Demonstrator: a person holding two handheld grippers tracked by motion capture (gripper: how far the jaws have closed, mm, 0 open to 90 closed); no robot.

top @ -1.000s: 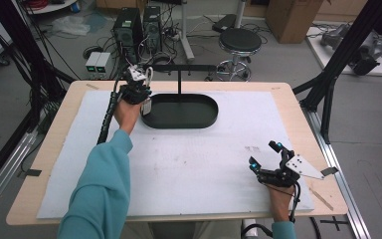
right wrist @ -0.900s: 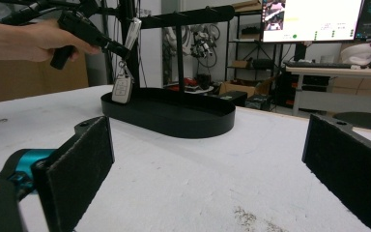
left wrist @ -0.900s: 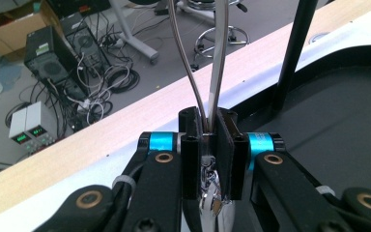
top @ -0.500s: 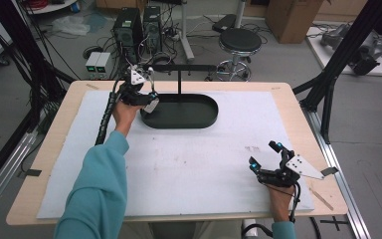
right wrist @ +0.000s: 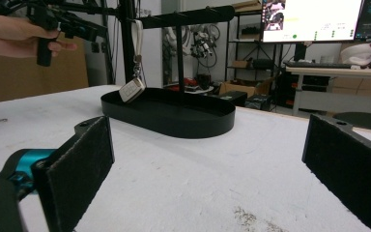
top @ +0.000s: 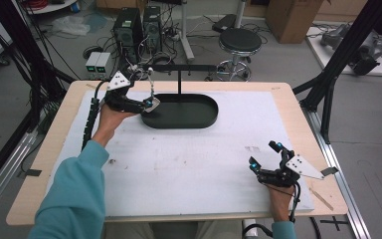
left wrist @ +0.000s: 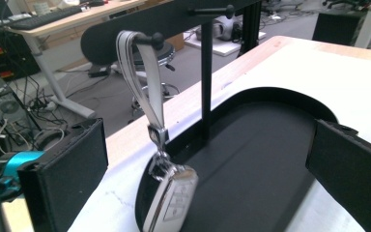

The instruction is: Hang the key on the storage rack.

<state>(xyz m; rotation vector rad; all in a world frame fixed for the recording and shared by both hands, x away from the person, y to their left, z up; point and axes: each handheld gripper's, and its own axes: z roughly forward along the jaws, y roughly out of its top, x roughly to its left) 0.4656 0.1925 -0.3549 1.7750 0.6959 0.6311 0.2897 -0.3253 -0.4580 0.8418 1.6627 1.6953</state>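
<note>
Key fob (left wrist: pixel 170 200): hangs by its grey strap (left wrist: pixel 142 72) from a peg on the black stand, body tilted and leaning against the tray's near-left rim; seen small at the same spot in the high view (top: pixel 150 104) and the right gripper view (right wrist: pixel 132 89).
Table (top: pixel 54 144): wooden top under a white mat (top: pixel 189 164), big and mostly bare.
Tray (top: pixel 206 117): black oval dish at the far middle of the mat, the stand's post (top: pixel 179 83) rising from it with a crossbar on top.
Left gripper (top: pixel 140 103): up at the tray's left end, just beside the fob. Its own view shows both black pads (left wrist: pixel 70 171) spread wide, the fob between and beyond them, touching neither.
Right gripper (top: pixel 264 155): low at the near-right corner of the mat, well apart from the tray. Jaws gaping, pads (right wrist: pixel 82 159) holding nothing, just white mat between.
Left gripper view extra: the strap looped over the peg, the metal clasp, the fob's buttons.
Right gripper view extra: a side-on look at the tray (right wrist: pixel 174 116) and stand, plus the person's left hand (right wrist: pixel 14 34) gripping the other tool above.
</note>
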